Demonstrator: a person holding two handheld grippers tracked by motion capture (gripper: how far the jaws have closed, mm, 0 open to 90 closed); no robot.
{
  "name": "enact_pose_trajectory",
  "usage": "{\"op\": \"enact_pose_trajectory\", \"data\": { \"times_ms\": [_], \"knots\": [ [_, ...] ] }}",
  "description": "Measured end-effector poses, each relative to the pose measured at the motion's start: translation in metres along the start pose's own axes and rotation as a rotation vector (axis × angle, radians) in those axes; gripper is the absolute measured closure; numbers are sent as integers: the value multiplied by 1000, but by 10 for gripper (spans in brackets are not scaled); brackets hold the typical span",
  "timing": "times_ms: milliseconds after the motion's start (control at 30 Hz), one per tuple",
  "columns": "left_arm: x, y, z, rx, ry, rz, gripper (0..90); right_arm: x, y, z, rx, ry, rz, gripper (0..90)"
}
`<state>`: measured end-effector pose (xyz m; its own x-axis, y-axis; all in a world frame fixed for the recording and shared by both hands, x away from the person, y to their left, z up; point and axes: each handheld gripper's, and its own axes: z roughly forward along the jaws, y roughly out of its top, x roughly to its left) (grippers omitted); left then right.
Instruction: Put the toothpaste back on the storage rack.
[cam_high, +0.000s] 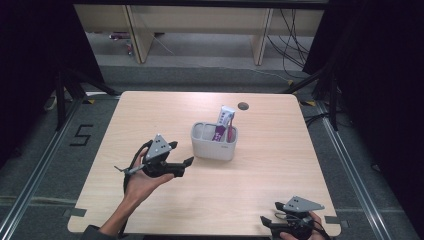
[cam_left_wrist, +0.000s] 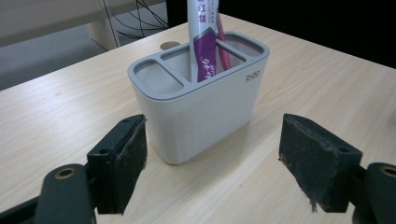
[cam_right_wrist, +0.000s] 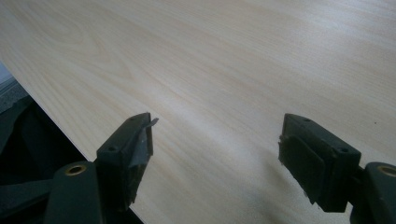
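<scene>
Grey three-compartment holder (cam_high: 214, 141) at the centre of the wooden surface (cam_high: 150, 115).
A purple-and-white tube (cam_high: 221, 125) with unreadable print and a pink toothbrush (cam_high: 230, 131) stand inside; small embossed lettering marks its wall. Left gripper (cam_high: 181, 156), released and empty, sits at its 9 o'clock; right gripper (cam_high: 270, 213), released, at 5 o'clock.

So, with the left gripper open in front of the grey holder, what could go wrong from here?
1. The left gripper stands open close to the holder; a jaw might bump the wall and slide the holder over the table.
2. The toothpaste tube and the pink toothbrush stand high above the rim; a push may tip them or the holder.
3. The right gripper waits at the near table edge, too far to steady anything.
</scene>
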<state>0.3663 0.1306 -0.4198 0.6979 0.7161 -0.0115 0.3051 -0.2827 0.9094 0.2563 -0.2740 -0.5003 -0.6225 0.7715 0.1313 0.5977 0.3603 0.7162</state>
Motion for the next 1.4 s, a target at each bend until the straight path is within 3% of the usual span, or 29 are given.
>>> {"op": "enact_pose_trajectory", "data": {
  "times_ms": [467, 767, 800, 1400],
  "knots": [
    [-14, -20, -15, 24, -71, 12, 222, 0, 0, 0, -2, -5, -1, 266],
    [-16, -38, -25, 42, -70, 7, 216, -1, 0, 0, -3, -4, -3, 266],
    [-16, -40, -26, 51, -72, 13, 215, 0, 0, 0, 7, 6, 17, 266],
    [-17, -86, -38, 154, -64, 17, 211, 0, -1, 1, 9, -3, 18, 266]
  ]
}}
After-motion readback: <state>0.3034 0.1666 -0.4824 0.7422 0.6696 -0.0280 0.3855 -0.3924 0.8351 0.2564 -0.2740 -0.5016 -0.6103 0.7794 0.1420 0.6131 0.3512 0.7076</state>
